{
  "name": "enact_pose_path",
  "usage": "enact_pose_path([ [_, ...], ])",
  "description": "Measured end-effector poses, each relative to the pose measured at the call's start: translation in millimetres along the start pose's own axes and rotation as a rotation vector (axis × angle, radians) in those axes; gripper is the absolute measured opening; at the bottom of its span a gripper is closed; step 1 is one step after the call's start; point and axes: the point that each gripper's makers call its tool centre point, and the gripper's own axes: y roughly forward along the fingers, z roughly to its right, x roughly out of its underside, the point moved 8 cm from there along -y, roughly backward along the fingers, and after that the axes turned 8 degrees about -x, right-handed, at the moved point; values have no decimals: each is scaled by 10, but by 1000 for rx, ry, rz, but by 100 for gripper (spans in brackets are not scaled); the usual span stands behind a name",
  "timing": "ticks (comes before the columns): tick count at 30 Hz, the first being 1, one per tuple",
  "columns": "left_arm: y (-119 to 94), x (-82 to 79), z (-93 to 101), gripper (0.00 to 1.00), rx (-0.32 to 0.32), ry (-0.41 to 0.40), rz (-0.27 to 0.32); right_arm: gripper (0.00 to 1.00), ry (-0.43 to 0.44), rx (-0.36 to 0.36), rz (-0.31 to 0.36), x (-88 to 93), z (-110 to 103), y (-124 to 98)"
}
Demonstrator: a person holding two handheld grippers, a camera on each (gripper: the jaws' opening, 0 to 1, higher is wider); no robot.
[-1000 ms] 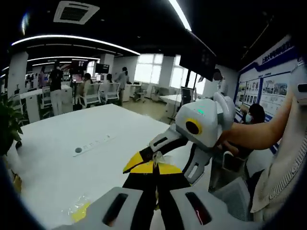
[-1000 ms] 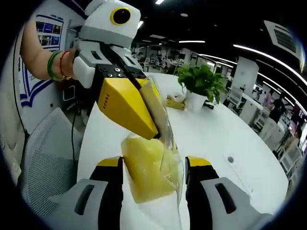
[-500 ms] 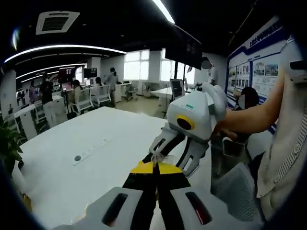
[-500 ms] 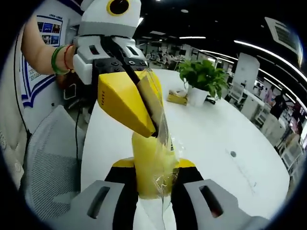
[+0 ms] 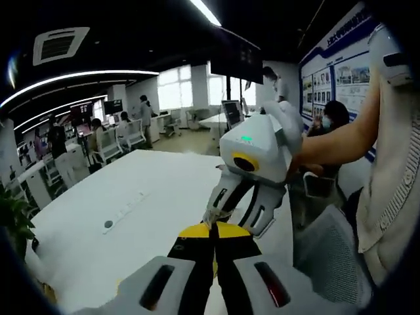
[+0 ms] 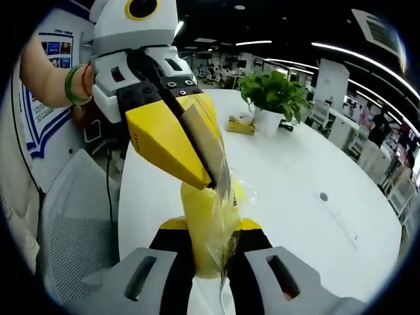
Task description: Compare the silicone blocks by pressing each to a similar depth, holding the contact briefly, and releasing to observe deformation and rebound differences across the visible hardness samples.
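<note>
So in the right gripper view the right tongs (image 6: 211, 230) are squeezing a yellow block (image 6: 203, 216) that sits inside a clear bag (image 6: 226, 197), jaws pressed in on both sides of it at about 6 o'clock. The left tongs (image 6: 210, 180) come in from 11 o'clock, and their yellow tips pinch the top edge of the bag right above the block. A hand (image 6: 75, 85) with a green bangle (image 6: 71, 84) holds that gripper. The block hangs over the near edge of the white tabletop (image 6: 308, 170). Further back at 1 o'clock there's a potted plant (image 6: 272, 98), with a small yellow box (image 6: 241, 125) just beside it.

Left gripper view: the left tongs (image 5: 212, 230) are clenched tight at 6 o'clock, tips together on a thin bit of the bag. The right gripper's white body sits just past them, near center, with an arm (image 5: 335, 141) reaching in from 3 o'clock. On the tabletop (image 5: 118, 243) at 9 o'clock lies a white strip (image 5: 125, 211). People (image 5: 141, 118) and office chairs show far back.
</note>
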Motion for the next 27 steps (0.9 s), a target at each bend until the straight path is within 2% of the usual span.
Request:
enact_pose_path([
  [1, 1, 0, 2, 0, 4, -5, -1, 13, -30, -2, -3, 2, -2, -6],
  [6, 11, -6, 17, 0, 8, -8, -2, 13, -28, -6, -5, 9, -6, -24],
  [13, 21, 6, 39, 0, 17, -69, -12, 13, -45, -25, -2, 36, -25, -30],
  [20, 61, 25, 49, 0, 35, -203, 6, 16, -91, -6, -13, 76, -21, -88],
  [24, 86, -34, 24, 0, 37, -361, 55, 18, -143, 37, -10, 13, 54, -196],
  [27, 109, -63, 5, 0, 39, -388, 76, 19, -150, 51, -12, -7, 83, -252],
])
